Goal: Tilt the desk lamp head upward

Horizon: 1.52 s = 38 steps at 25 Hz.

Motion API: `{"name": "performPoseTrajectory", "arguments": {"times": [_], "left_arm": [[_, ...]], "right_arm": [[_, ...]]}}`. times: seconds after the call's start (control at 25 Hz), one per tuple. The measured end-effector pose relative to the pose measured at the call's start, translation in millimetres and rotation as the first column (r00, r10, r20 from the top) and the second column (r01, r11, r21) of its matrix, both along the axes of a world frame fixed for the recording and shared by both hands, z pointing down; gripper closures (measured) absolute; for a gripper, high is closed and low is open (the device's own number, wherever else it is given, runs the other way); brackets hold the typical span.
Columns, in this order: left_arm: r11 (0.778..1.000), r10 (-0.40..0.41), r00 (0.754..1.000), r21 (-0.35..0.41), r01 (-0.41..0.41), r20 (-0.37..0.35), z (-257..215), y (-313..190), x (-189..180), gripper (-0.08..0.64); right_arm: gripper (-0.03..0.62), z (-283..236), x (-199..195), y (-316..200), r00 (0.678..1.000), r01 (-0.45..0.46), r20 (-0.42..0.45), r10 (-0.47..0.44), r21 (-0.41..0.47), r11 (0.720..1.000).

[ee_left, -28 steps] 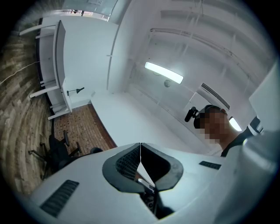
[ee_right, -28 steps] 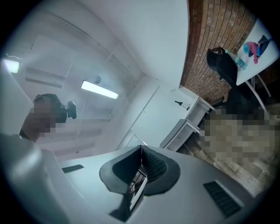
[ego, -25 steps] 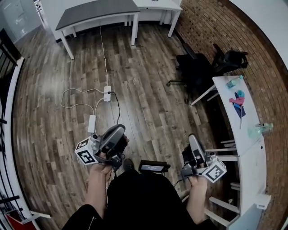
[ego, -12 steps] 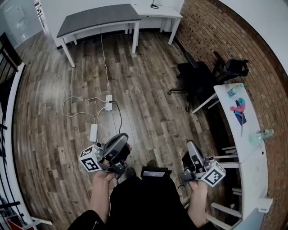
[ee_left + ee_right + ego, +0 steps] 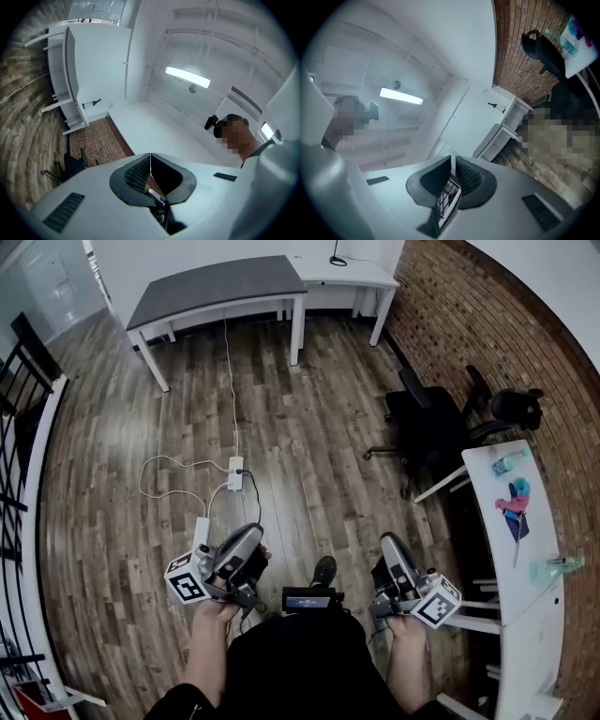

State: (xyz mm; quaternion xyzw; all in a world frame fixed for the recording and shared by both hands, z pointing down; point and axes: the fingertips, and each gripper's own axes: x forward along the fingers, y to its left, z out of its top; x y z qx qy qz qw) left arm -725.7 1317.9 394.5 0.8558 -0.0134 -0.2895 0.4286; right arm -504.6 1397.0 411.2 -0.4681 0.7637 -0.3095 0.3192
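The desk lamp (image 5: pixel 336 259) is a thin black one standing far off on the white desk (image 5: pixel 361 276) at the end of the room. It also shows small in the left gripper view (image 5: pixel 91 103) and the right gripper view (image 5: pixel 497 107). My left gripper (image 5: pixel 249 534) and right gripper (image 5: pixel 386 544) are held close to the person's waist, far from the lamp and pointing forward over the wooden floor. The left gripper (image 5: pixel 150 155) is shut with its jaws together and nothing between them. The right gripper (image 5: pixel 453 158) is shut and empty too.
A dark grey table (image 5: pixel 216 282) stands beside the white desk. A power strip (image 5: pixel 235 474) with loose cables lies on the floor ahead. Black office chairs (image 5: pixel 431 427) stand by the brick wall at right, next to a white table (image 5: pixel 520 559) with bottles. A black railing (image 5: pixel 23 399) runs along the left.
The view has moved forward down the room toward the desks, and the power strip and chairs have slid nearer. Both grippers stay shut at the waist.
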Motion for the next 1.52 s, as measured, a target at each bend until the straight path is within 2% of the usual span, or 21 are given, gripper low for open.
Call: {"name": "performPoseTrajectory", "arguments": {"times": [0.08, 0.24, 0.44, 0.68, 0.84, 1.0, 1.2, 1.32, 1.52], "left_arm": [[1.0, -0.023, 1.0, -0.014, 0.023, 0.0, -2.1, -24.2, 20.9, 0.546], [0.997, -0.08, 0.997, -0.005, 0.08, 0.011, -12.7, -70.1, 61.2, 0.546], [0.994, -0.112, 0.994, -0.001, 0.112, 0.014, -18.6, -106.7, 103.0, 0.546], [0.995, -0.097, 0.995, -0.004, 0.097, 0.038, -15.7, -147.0, 135.2, 0.546], [0.998, -0.063, 0.998, -0.013, 0.063, 0.01, -9.2, -184.3, 165.0, 0.546], [0.999, -0.03, 0.997, -0.037, 0.027, -0.071, -4.7, -240.3, 193.9, 0.546], [0.998, -0.017, 0.987, -0.063, 0.008, -0.158, -14.0, -327.2, 209.2, 0.546], [0.997, -0.014, 0.985, -0.078, 0.001, -0.171, -16.2, -375.6, 207.6, 0.546], [0.994, -0.062, 0.981, -0.102, 0.044, -0.184, -6.4, -443.5, 184.2, 0.546]], "right_arm": [[0.573, -6.6, 18.2, -28.3, 0.999, 0.035, -0.001, -0.035, 0.024, 0.999], [0.504, -34.6, 54.2, -76.8, 0.994, 0.111, -0.029, -0.108, 0.095, 0.989], [0.497, -40.8, 103.5, -116.4, 0.986, 0.163, -0.05, -0.158, 0.109, 0.981], [0.497, -30.0, 137.8, -144.1, 0.991, 0.131, 0.01, -0.133, 0.102, 0.986], [0.499, -20.5, 159.8, -166.6, 0.995, 0.085, 0.042, -0.089, 0.081, 0.993], [0.499, -16.8, 184.0, -208.6, 0.999, 0.043, 0.017, -0.044, 0.058, 0.997], [0.499, -29.8, 197.5, -290.5, 1.0, 0.011, -0.004, -0.011, 0.031, 0.999], [0.5, -40.2, 190.7, -344.9, 0.999, 0.02, -0.027, -0.019, 0.036, 0.999], [0.5, -32.8, 177.7, -415.9, 0.999, 0.004, -0.039, -0.004, 0.003, 1.0]]}}
